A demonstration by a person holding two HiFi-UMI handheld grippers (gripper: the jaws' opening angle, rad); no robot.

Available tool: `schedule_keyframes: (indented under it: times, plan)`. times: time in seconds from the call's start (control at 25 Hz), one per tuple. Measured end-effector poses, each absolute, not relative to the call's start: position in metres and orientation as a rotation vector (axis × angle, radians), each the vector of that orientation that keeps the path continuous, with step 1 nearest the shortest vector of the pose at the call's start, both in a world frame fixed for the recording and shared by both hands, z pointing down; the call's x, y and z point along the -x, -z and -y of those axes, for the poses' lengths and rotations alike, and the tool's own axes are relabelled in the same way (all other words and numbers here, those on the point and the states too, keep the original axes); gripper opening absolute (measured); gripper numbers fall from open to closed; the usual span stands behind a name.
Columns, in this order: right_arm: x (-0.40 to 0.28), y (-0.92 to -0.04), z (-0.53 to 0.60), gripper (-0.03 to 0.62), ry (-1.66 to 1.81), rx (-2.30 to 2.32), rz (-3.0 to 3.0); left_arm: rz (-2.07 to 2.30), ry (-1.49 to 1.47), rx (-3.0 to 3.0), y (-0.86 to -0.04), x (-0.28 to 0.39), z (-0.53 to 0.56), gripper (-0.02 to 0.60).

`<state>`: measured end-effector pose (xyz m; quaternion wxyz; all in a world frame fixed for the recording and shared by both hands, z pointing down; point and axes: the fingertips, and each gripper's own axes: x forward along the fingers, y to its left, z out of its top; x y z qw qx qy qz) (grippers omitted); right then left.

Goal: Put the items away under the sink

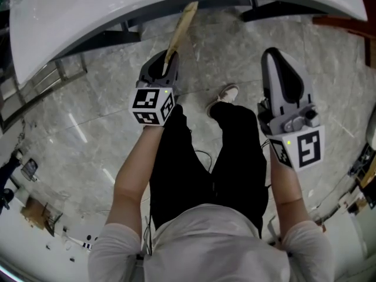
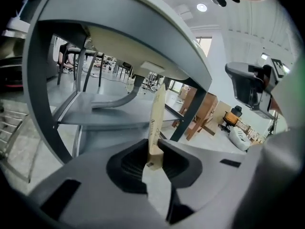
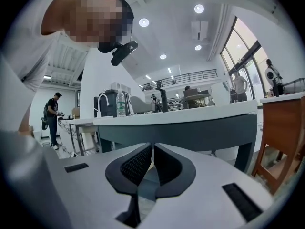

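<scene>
My left gripper is shut on a thin pale wooden stick, which slants up and away toward the edge of the white sink counter. In the left gripper view the wooden stick stands upright from the closed jaws of the left gripper, its tip near the underside of the counter; a grey shelf lies below. My right gripper hangs above the floor, shut with nothing in it. In the right gripper view, the right gripper has its pads touching.
Marble floor tiles lie below. The person's black trousers and a white shoe stand between the grippers. A dark counter frame faces the right gripper, a wooden cabinet to its right. Metal racks sit at left.
</scene>
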<state>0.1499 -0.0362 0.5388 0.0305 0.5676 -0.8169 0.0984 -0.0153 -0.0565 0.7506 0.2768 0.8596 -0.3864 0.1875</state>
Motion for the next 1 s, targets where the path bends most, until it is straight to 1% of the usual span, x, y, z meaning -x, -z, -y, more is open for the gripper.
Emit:
schedule_keyframes:
  times: [0.28,0.72,1.0]
  plan:
    - [-0.136,-0.559,0.041,0.041,-0.28,-1.741,2.533,1.112,-0.453,-2.295,-0.766,0.027,0.092,0.062]
    - [-0.146,-0.58,0.043,0.041,-0.263,-1.801,2.549,1.113,-0.418,-2.319,-0.783,0.007,0.126,0.062]
    - [-0.152,-0.592,0.038,0.041,-0.277,-1.849,2.555,1.098,-0.464,-2.332,-0.792,-0.007,0.149,0.063]
